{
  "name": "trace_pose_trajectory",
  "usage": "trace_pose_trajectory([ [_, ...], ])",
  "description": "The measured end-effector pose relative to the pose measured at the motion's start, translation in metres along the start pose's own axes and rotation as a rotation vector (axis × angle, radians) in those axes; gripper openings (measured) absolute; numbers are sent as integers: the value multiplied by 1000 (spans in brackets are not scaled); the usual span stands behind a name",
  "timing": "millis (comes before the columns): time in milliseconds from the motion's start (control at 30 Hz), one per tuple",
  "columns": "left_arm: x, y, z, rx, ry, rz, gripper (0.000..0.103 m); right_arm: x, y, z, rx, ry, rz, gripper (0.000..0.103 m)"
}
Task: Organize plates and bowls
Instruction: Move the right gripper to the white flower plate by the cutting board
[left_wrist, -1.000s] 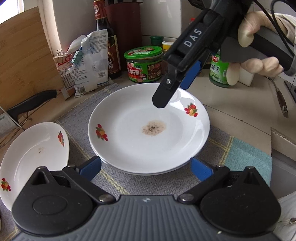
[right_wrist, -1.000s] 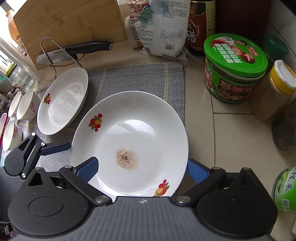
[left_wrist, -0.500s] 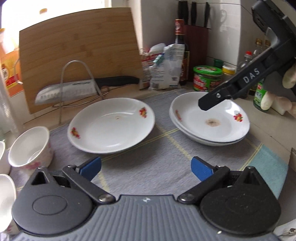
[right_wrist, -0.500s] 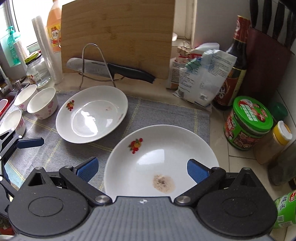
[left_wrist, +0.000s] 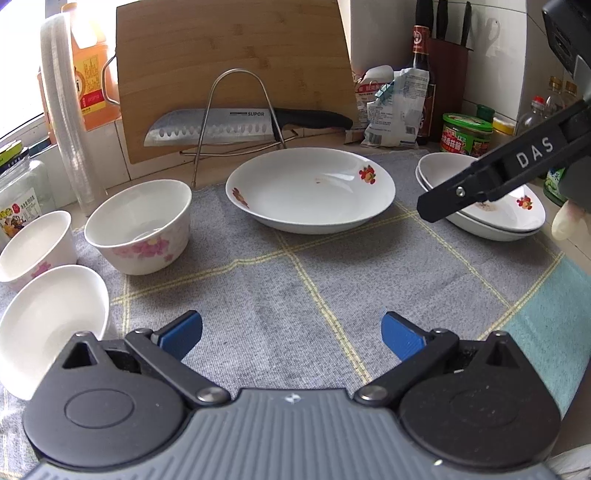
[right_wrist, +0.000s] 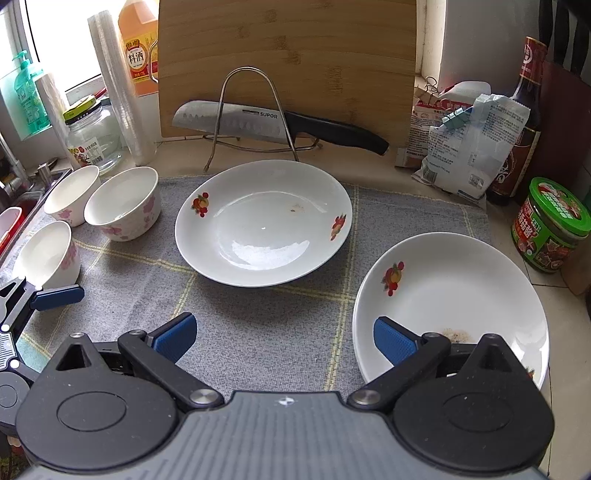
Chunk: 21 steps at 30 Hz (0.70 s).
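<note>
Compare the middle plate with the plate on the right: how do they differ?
The middle plate lies alone on the mat; the right plate tops a stack, as the left view shows. The middle plate has a faint smear near its rim; the right plate has a darker speckled patch in its well. Both are white with fruit motifs.

Both wrist views face backsplash, low, sharing middle plate (left_wrist: 310, 190).
</note>
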<state>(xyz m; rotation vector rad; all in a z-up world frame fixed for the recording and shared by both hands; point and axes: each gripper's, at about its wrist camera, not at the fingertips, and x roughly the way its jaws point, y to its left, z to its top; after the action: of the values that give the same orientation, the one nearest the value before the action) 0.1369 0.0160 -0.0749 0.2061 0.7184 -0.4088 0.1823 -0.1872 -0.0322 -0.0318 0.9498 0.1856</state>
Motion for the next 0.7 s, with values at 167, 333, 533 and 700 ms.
trace_pose_trajectory([
  [167,10,-7,4,6,-2,7,102,9,0,11,-36,-4,2,103],
  [333,24,-15,16,8,10,41,102,28,-12,27,-81,6,34,103],
  [533,49,-22,30,9,39,54,102,53,-31,55,-126,23,81,103],
  [700,68,-26,36,-5,71,64,102,83,-43,83,-182,66,99,103],
])
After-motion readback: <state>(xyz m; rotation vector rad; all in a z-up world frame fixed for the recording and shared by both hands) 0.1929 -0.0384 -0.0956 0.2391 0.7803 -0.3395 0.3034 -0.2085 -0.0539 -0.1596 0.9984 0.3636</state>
